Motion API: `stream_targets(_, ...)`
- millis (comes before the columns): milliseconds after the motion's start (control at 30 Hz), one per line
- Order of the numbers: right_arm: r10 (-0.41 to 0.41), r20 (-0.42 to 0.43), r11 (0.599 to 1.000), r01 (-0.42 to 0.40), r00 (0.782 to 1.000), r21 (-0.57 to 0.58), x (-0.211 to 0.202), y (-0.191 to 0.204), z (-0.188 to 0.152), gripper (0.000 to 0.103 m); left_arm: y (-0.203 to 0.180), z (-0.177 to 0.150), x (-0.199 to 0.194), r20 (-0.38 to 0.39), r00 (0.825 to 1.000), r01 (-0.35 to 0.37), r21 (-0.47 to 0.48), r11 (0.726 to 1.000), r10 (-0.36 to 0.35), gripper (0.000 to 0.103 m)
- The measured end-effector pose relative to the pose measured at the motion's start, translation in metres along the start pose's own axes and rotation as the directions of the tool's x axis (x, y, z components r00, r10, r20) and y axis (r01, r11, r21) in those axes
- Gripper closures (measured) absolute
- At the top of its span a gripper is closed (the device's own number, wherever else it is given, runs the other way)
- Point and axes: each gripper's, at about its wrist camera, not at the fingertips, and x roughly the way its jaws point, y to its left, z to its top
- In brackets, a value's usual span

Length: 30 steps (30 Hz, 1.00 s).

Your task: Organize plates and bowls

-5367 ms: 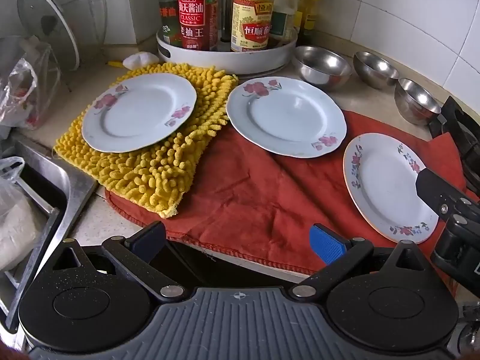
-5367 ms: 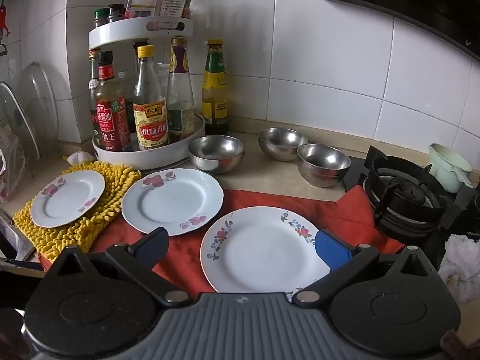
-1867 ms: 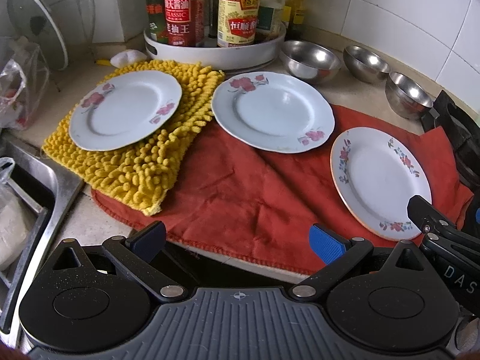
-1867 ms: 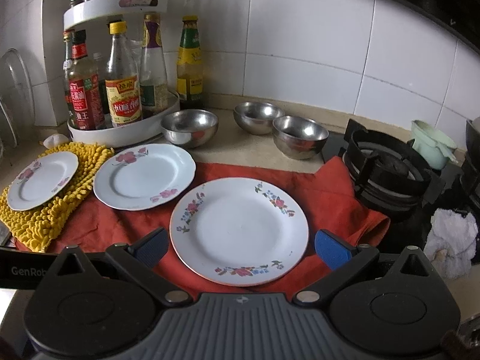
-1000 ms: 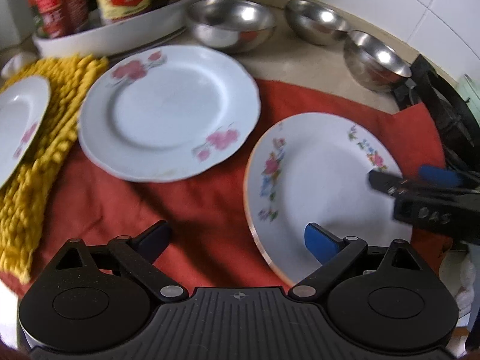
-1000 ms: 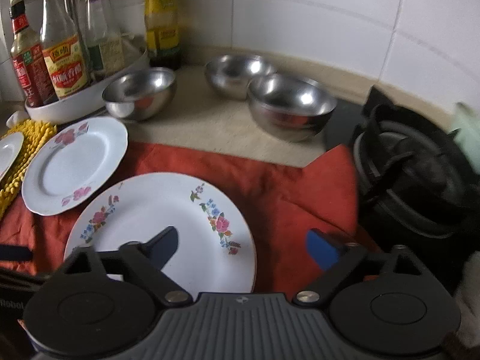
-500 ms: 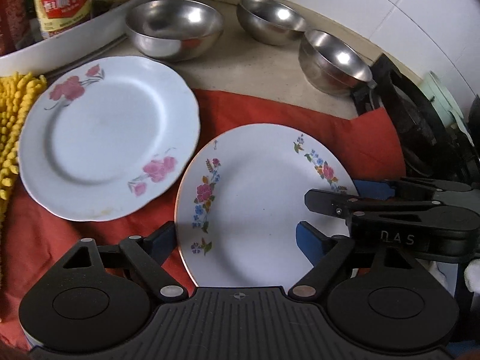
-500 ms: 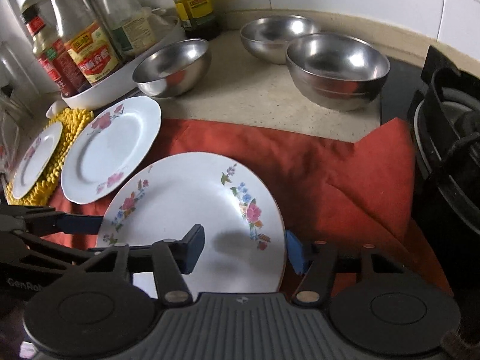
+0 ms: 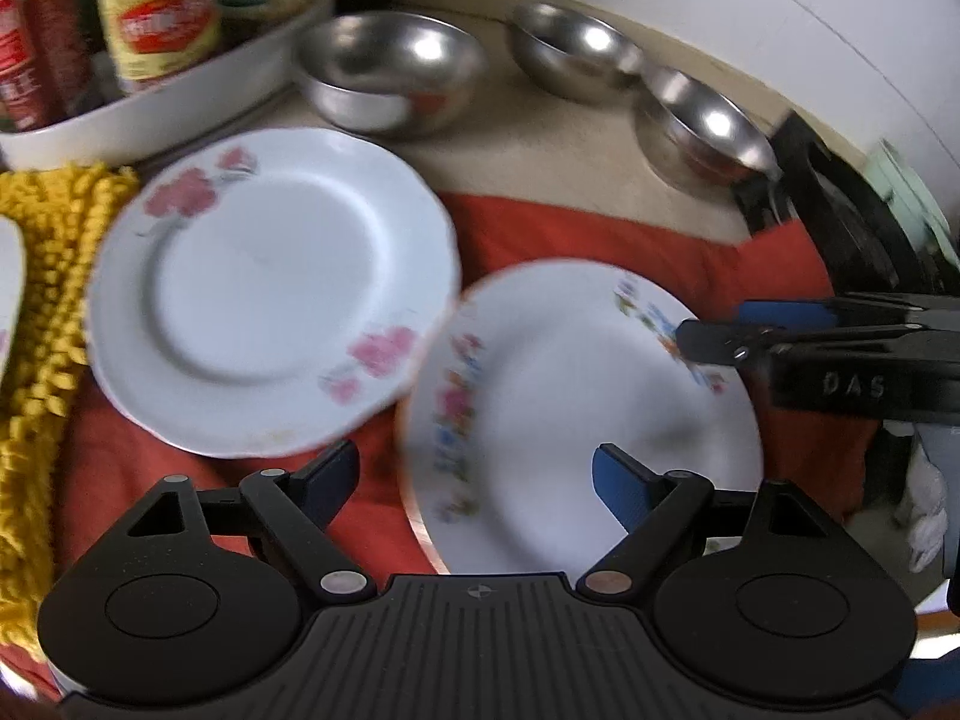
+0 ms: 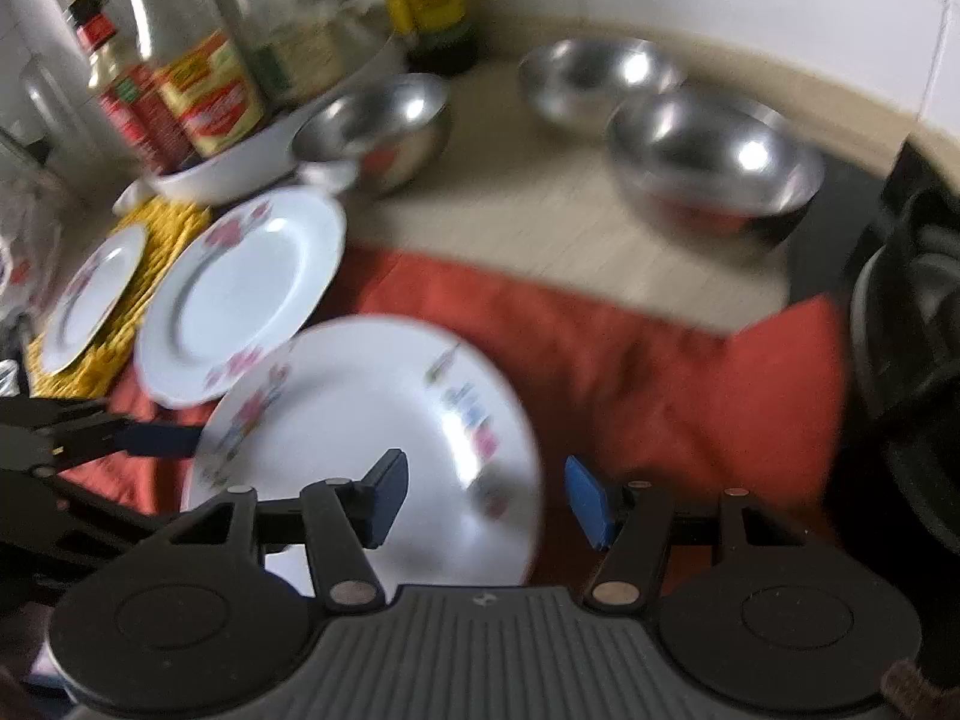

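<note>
A white plate with small coloured flowers is tilted up off the red cloth, its left rim over the edge of the pink-flowered plate. My left gripper straddles its near rim, jaws apart. My right gripper straddles its right rim, jaws partly closed; seen from the left view its fingers pinch the rim. A third plate lies on the yellow mat. Three steel bowls stand behind.
A white turntable tray with sauce bottles stands at the back left. A black gas burner is at the right, with a white rag near it. A tiled wall runs behind the bowls.
Both grippers have closed in on the coloured-flower plate. It has come up off the cloth and shifted left, so its rim now overlaps the pink-flowered plate. Both views are motion-blurred.
</note>
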Motion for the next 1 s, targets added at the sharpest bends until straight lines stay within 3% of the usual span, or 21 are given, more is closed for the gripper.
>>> stream_targets(133, -0.004, 0.046, 1.0, 0.003, 0.999, 0.018, 0.002, 0.012, 0.015, 0.048, 0.025, 0.007, -0.013, -0.005, 0.996, 0.087, -0.062, 0.994, -0.087, 0.014)
stream_targets(233, 0.026, 0.075, 1.0, -0.026, 0.997, -0.008, 0.011, 0.031, 0.029, 0.048, 0.035, 0.011, -0.026, 0.04, 0.999, 0.001, -0.043, 0.999, 0.001, 0.01)
stream_targets(500, 0.084, 0.04, 0.995, -0.082, 0.996, -0.057, 0.063, 0.067, 0.061, 0.048, 0.076, 0.023, -0.02, 0.052, 0.994, -0.086, -0.142, 0.986, 0.094, 0.009)
stream_targets(667, 0.117, 0.022, 0.989, -0.114, 0.993, -0.091, 0.084, 0.081, 0.072, 0.048, 0.082, 0.03, -0.015, 0.07, 0.99, -0.112, -0.142, 0.984, 0.123, 0.006)
stream_targets(733, 0.141, 0.004, 0.987, -0.14, 0.99, -0.081, 0.09, 0.081, 0.074, 0.048, 0.085, 0.032, -0.008, 0.048, 0.987, -0.147, -0.141, 0.979, 0.155, 0.006)
stream_targets(800, 0.154, 0.004, 0.985, -0.153, 0.988, -0.082, 0.095, 0.082, 0.076, 0.048, 0.09, 0.03, 0.001, 0.003, 0.99, -0.139, -0.163, 0.977, 0.141, 0.008)
stream_targets(1000, 0.239, -0.019, 0.969, -0.24, 0.971, -0.064, 0.099, 0.083, 0.079, 0.052, 0.087, 0.037, 0.013, -0.004, 0.988, -0.155, -0.139, 0.978, 0.156, 0.001)
